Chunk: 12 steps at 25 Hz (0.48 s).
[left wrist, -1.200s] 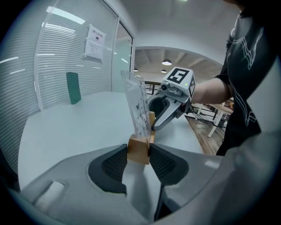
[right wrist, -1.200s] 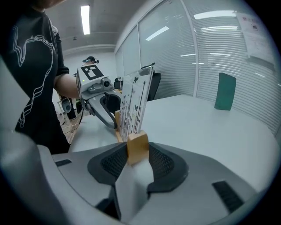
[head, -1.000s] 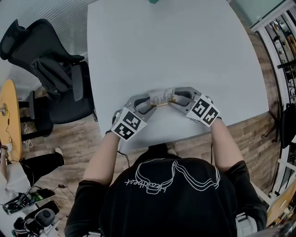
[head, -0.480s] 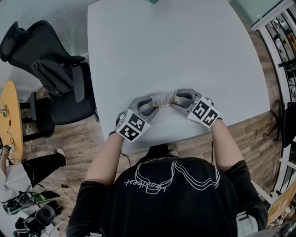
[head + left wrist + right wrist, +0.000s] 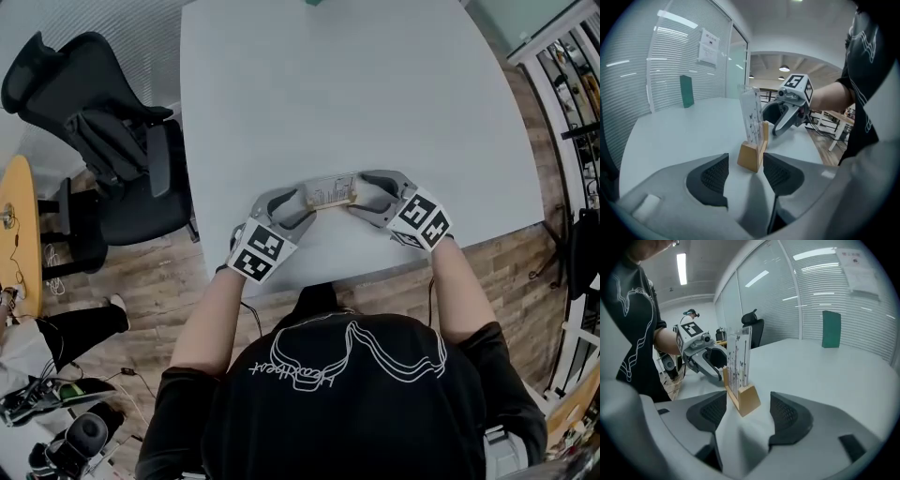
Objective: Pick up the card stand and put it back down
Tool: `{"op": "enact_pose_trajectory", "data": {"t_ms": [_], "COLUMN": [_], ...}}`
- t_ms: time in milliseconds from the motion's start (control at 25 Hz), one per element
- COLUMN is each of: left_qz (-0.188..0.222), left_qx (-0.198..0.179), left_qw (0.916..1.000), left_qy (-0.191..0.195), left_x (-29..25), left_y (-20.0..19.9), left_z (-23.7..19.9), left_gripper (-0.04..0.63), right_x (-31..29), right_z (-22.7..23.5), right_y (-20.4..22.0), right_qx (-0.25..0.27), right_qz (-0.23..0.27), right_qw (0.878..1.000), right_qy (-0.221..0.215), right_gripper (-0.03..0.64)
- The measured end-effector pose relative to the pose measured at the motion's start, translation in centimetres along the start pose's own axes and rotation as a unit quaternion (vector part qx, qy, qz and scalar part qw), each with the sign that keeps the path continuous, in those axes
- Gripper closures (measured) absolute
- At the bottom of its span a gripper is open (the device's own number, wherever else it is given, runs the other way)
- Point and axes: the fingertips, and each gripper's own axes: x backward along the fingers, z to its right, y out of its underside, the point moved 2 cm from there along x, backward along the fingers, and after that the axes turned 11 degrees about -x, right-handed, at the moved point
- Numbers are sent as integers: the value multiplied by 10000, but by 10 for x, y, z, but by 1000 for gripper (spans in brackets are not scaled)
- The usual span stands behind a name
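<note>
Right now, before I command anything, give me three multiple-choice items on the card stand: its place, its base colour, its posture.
1. The card stand sits: A) on the near half of the table; B) at the table's far edge; C) inside a box.
2. Its base is: A) black; B) green; C) tan wood.
3. The stand is: A) lying flat; B) upright on the table; C) upside down.
Key: 1A, head view shows it close to the near edge; 2C, both gripper views show a tan block; 3B, its clear card rises vertically.
</note>
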Motion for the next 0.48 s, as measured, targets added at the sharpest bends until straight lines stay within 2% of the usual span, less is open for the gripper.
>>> {"op": "enact_pose_trajectory", "data": {"t_ms": [120,200,280,360,480], "left_qz": [313,542,715,959,1469], "left_qx": [606,1230,1814,2243,2568], "left_qw": [9965,9869,9732,9608,9472], "left_qy": [-486,-887,-1222,-1315,-1240], "left_x": [25,47,71,92,119], "left_y": [-8,-13,-14,-20,-47], "left_z": [-9,-12,-8,5,37], "left_gripper": [374,376,376,376,376], "right_x": [21,42,62,79,106], "right_z": [-5,-15,-32,-53,-88], "right_y": [-16,-26,-32,-36,-37], "right_qx": [-203,-353,-424,-356,-281], "right_qz": [502,843,1083,1261,1467], "right_qw": [9985,9957,9930,9912,9888], "right_qy": [89,148,185,165,-18], "right_gripper": [327,341,405,427,459]}}
